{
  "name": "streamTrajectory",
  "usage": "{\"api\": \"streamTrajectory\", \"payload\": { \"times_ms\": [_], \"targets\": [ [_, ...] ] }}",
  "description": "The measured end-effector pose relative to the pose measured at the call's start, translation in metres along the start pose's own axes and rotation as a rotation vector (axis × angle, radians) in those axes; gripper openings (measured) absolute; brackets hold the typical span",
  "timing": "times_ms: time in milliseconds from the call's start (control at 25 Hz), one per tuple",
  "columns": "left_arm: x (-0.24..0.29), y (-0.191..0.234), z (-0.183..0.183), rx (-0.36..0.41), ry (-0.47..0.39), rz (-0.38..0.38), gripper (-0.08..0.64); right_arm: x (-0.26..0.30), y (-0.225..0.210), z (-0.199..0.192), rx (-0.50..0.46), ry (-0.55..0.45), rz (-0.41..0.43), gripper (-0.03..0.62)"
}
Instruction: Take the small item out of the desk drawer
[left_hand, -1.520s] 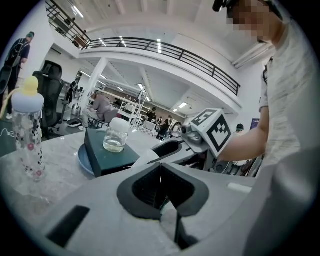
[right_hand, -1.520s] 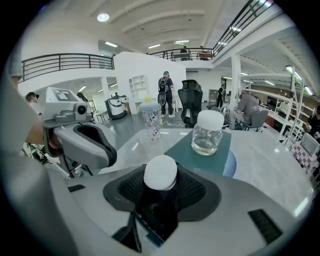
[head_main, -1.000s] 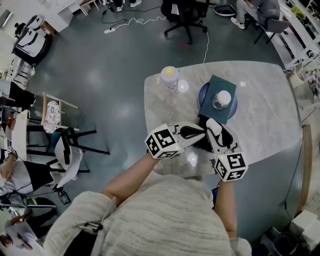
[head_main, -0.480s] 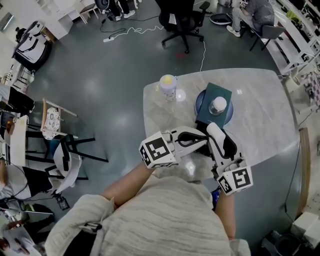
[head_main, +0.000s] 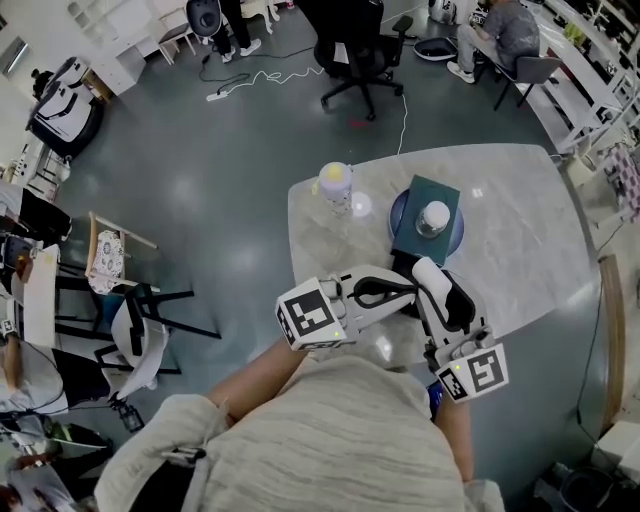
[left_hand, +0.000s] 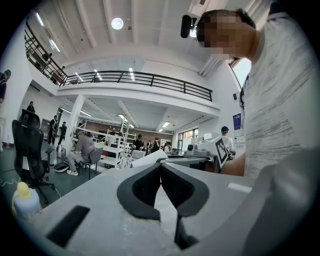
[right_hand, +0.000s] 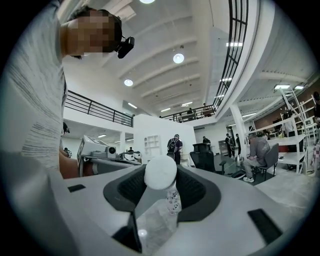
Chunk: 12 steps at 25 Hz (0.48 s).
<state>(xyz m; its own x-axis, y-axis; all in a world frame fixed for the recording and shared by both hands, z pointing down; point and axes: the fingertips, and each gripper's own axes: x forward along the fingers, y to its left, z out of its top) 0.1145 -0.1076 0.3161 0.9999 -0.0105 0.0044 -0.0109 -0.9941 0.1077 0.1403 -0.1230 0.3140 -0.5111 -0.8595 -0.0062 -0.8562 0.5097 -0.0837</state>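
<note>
Between the jaws of my right gripper (right_hand: 160, 175) lies a small clear bottle (right_hand: 163, 215) with a round white cap, the cap at the jaw tips. The gripper is shut on it. In the head view the right gripper (head_main: 428, 272) hangs over the near edge of the marble table (head_main: 520, 250), tips pointing away from the person. My left gripper (head_main: 404, 286) lies crosswise beside it, pointing right. Its jaws (left_hand: 161, 166) are shut, with nothing between them. No drawer shows in any view.
A blue plate (head_main: 400, 212) on the table carries a dark green box (head_main: 418, 238) with a white-lidded jar (head_main: 432, 216) on top. A bottle with a yellow cap (head_main: 335, 185) stands at the table's far left. Chairs and people are around the room.
Both grippers have drawn back toward the person. The right gripper's marker cube has moved down and right in the head view. The left one shifted slightly left.
</note>
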Motion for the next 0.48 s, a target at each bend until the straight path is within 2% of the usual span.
{"api": "streamTrajectory", "payload": {
  "times_ms": [480],
  "targets": [
    [-0.006, -0.012, 0.011, 0.008, -0.031, -0.016, 0.015, -0.008, 0.011, 0.012, -0.036, -0.043, 0.021, 0.178]
  ]
}}
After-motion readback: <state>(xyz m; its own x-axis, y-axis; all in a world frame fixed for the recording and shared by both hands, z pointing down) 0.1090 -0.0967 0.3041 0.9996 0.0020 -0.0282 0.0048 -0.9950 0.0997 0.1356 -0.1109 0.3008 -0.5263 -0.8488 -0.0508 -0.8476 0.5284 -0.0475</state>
